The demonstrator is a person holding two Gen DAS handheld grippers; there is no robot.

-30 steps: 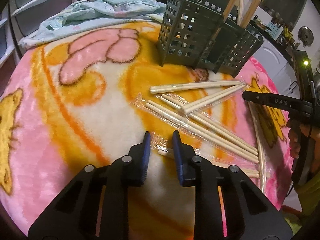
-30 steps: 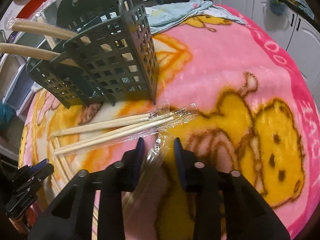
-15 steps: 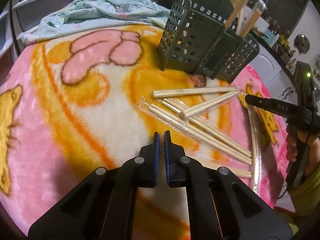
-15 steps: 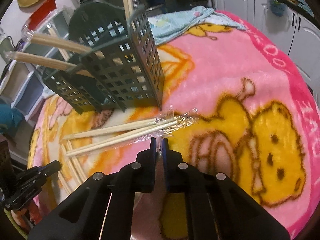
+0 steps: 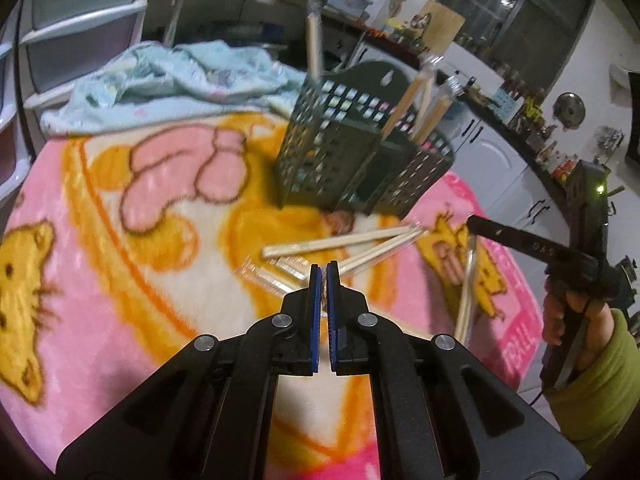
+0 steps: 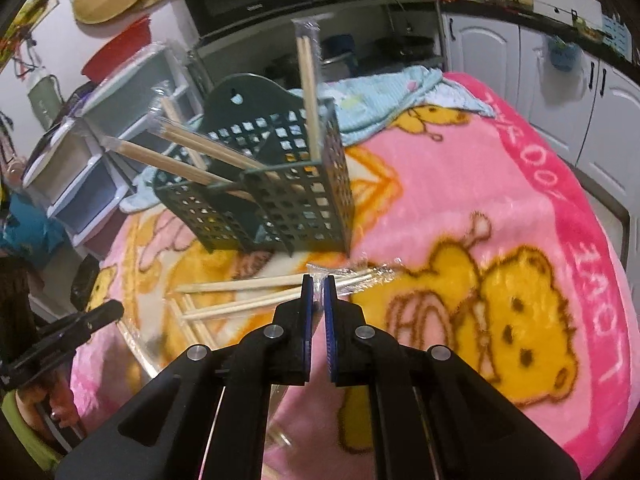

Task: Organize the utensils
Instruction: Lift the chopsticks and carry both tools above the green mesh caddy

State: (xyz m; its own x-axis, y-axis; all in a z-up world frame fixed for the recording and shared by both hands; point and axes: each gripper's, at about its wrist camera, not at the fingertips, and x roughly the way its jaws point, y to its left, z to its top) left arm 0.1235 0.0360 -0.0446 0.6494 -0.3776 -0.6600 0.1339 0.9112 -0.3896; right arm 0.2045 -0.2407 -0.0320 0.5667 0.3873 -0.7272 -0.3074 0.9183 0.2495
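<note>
Blanket point(image 6: 500, 184), pink and yellow cartoon print, covers the whole work surface. Crumpled light-blue cloth point(image 5: 180, 72) lies at its far edge.

Dark green slotted utensil caddy point(image 6: 288, 196) stands mid-blanket, far of both grippers. One wrapped chopstick pair point(image 6: 308, 76) stands nearly upright in its tall compartment; several more wrapped pairs point(image 6: 176, 148) lean out to the left of the lower compartments in the right wrist view.

Loose wrapped chopsticks point(image 5: 340, 244) lie flat on the blanket just near of the caddy, fanned and partly crossing. Some detail is motion-blurred.

Right gripper point(image 6: 319, 284): jaws nearly together, pinching the clear plastic wrapper end of a chopstick packet point(image 5: 466, 292). In the left wrist view that packet hangs below the gripper tip, tilted, with its lower end near the blanket at right.

Left gripper point(image 5: 324, 270): blue-padded jaws almost together, a thin gap showing between the pads. Something clear and thin sits in the gap, but I cannot tell whether it is gripping a wrapper. It hangs above the near ends of the loose chopsticks.

Person's right hand point(image 5: 568, 316), green sleeve, holds the right gripper handle at far right.
</note>
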